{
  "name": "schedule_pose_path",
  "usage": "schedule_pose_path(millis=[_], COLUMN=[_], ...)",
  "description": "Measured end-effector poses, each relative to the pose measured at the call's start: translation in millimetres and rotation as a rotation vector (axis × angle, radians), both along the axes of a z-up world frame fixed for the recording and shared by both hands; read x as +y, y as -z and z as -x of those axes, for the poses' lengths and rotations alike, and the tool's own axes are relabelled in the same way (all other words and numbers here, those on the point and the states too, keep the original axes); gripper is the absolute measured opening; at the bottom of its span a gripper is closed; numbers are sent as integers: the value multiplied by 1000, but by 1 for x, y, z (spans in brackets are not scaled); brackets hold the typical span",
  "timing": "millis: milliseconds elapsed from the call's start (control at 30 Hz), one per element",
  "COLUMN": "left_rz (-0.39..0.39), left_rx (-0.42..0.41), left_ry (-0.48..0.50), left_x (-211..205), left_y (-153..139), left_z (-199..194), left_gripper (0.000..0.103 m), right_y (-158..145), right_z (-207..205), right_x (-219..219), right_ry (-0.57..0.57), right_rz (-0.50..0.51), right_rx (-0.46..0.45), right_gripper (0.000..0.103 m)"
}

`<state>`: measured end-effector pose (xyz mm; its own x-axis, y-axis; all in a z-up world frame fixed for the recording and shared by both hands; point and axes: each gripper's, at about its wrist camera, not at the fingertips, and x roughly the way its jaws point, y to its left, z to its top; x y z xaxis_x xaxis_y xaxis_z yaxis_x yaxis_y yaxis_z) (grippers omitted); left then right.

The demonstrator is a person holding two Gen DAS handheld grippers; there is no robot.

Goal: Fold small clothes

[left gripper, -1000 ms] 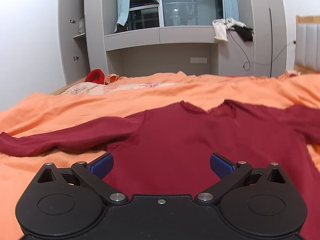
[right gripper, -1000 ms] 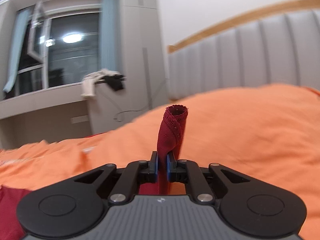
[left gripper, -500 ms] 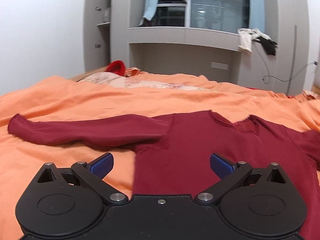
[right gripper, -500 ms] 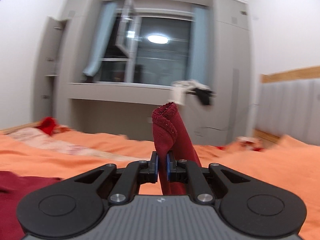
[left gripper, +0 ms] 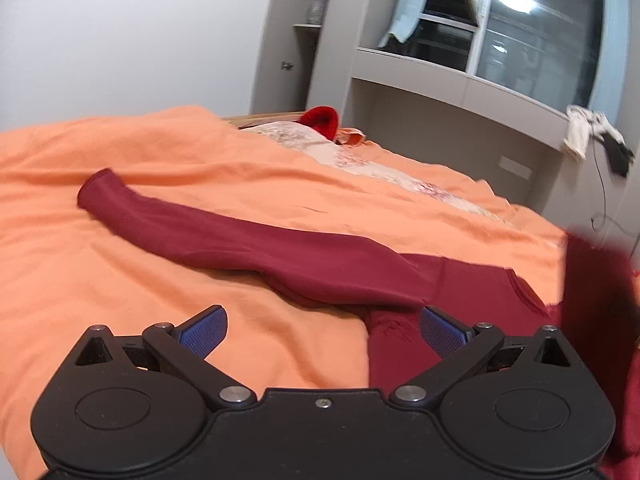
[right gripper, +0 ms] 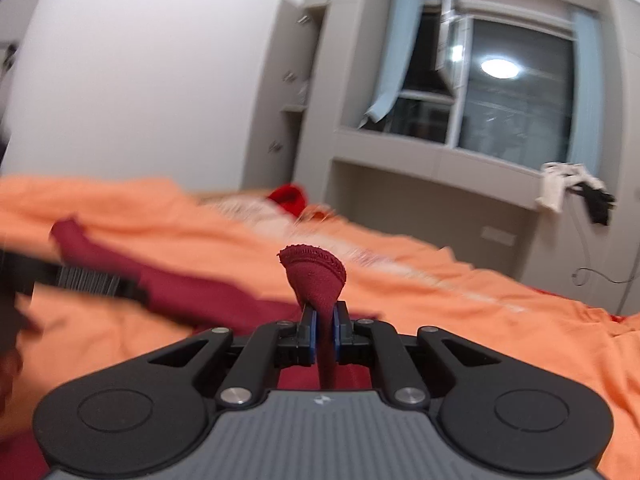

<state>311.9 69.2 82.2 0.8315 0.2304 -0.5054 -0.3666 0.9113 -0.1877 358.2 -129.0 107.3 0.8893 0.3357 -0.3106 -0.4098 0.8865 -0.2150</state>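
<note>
A dark red long-sleeved top [left gripper: 472, 300] lies on the orange bed cover [left gripper: 140, 296]. Its left sleeve [left gripper: 224, 236] stretches flat toward the upper left. My left gripper [left gripper: 322, 326] hovers open over the sleeve's armpit seam, blue pads [left gripper: 204, 330] wide apart with nothing between them. My right gripper [right gripper: 325, 330] is shut on the cuff of the other sleeve [right gripper: 314, 272], which sticks up above the jaws. In the left wrist view that lifted sleeve shows as a blurred red mass [left gripper: 596, 280] at the right edge. The left gripper's black body [right gripper: 80, 278] shows at the left of the right wrist view.
A bright red item [left gripper: 320, 120] and a pale patterned cloth [left gripper: 360, 156] lie at the bed's far side. Beyond stand a grey cabinet and shelf [left gripper: 460, 92] with clothes hung over its right end [left gripper: 580, 136], a cable [left gripper: 604, 216], and a window.
The right gripper has swung left across the bed, carrying the sleeve cuff over the top's body. The left gripper moved left and rolled, from the chest to the left sleeve's armpit.
</note>
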Motion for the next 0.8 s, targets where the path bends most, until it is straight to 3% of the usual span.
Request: schedule_pose_path(millis=[267, 300, 400, 433, 633, 800], left_rz=[55, 57, 68, 72, 96, 90], left_rx=[-19, -21, -16, -11, 48, 91], left_ry=[-4, 4, 44, 65, 211, 290], left_x=[9, 8, 3, 1, -16, -35], left_y=[-2, -2, 1, 2, 14, 26], left_z=[4, 4, -2, -3, -14, -19], left_gripper=[102, 102, 102, 102, 102, 102], right_y=[56, 62, 66, 65, 53, 46], right_z=[30, 37, 50, 52, 61, 49], right_x=[26, 22, 8, 1, -59, -115], right_ry=[-133, -151, -180, -188, -117, 64], right_rz=[174, 175, 168, 157, 95, 22], right_rx=[111, 126, 144, 145, 134, 126], right_gripper=[13, 18, 62, 71, 96, 102])
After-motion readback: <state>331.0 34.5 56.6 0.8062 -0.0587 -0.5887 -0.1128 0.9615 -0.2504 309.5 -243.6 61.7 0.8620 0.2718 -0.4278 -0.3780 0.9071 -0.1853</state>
